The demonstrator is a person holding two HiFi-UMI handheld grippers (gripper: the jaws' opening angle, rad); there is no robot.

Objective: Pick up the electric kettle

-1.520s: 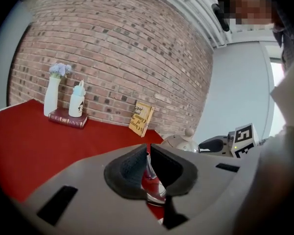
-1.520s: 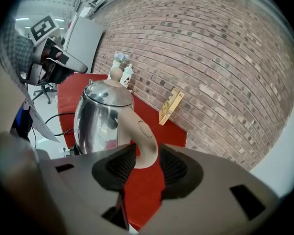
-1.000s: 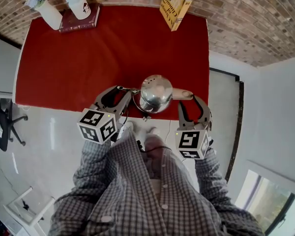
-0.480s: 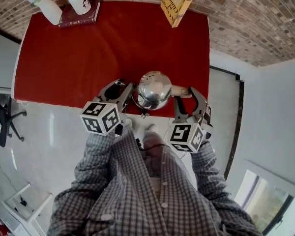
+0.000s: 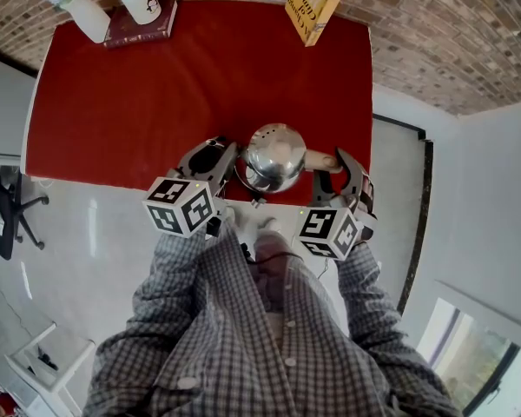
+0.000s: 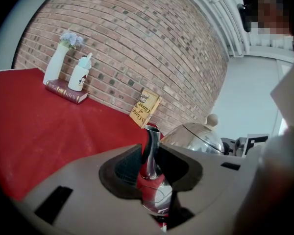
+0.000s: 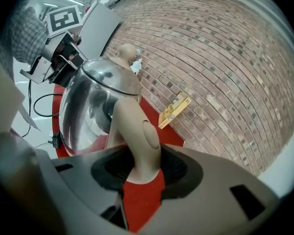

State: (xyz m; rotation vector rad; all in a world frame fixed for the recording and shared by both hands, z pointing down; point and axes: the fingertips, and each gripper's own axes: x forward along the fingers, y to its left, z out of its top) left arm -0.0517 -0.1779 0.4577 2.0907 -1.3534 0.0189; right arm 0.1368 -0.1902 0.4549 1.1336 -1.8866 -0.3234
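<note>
Red table [image 5: 156, 85], near edge: the kettle [image 5: 274, 156] stands before me. Both jaws have just been closing: left gripper [image 5: 217, 157], near level, pinches the spout [image 6: 152, 141]; right gripper [image 5: 333, 168], tilted downward, seems to clamp the handle [image 7: 142, 141].

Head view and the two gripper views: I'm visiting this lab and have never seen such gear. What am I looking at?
There is no robot here. A person in a checked shirt holds a pair of tongs in each hand, and the black-and-white marker cubes are part of them. The head view looks steeply down from the person's head. Each gripper view looks along one pair of tongs.

A shiny round steel electric kettle stands on the red-covered table. At the table's far edge are a white vase of flowers, a white bottle on a dark red book, and a yellow book.

The left tongs have just been closing and now touch the kettle's spout. The right tongs have done the same on its beige handle.
</note>
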